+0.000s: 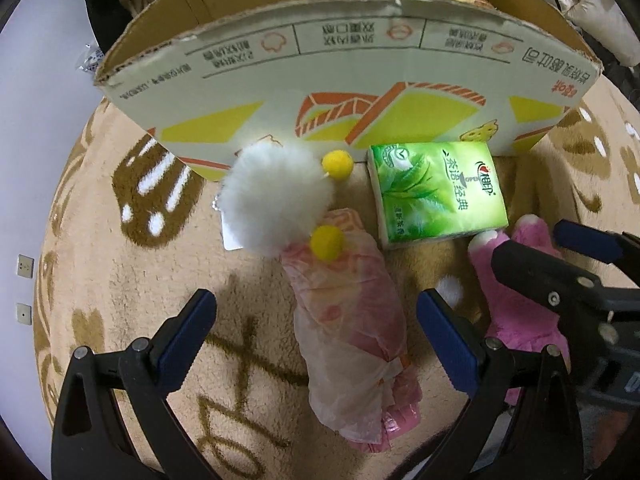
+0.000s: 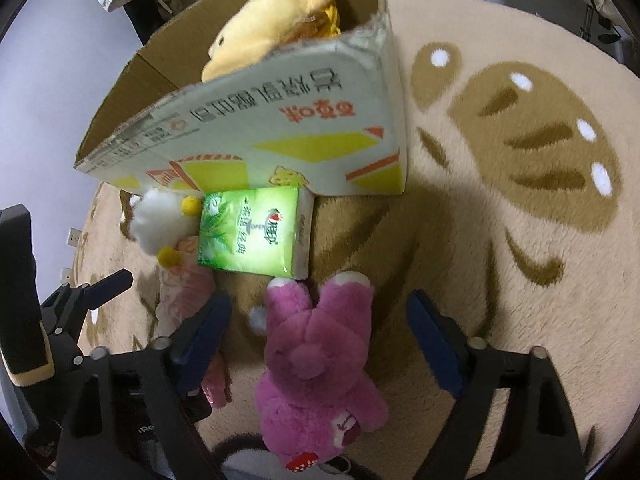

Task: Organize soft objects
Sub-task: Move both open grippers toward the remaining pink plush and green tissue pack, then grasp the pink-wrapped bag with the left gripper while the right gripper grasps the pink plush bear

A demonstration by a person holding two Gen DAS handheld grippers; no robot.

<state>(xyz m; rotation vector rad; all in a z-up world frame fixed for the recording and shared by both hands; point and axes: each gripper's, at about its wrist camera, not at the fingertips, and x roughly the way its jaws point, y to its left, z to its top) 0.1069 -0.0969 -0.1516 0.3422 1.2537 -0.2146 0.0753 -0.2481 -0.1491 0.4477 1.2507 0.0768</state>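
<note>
Between the spread blue pads of the left tongs lies a pink plastic-wrapped soft bundle on the beige patterned rug. Right tongs, equally wide apart, straddle a magenta plush bear, gripping nothing. Beyond sit a green tissue pack and a white fluffy pom-pom toy with yellow balls, just before the printed cardboard box holding a yellow plush toy.

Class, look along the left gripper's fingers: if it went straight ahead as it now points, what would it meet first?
Probably the pink plastic-wrapped bundle, lying lengthwise between the open left gripper fingers. Beyond it sits the white pompom; depth is uncertain.
</note>
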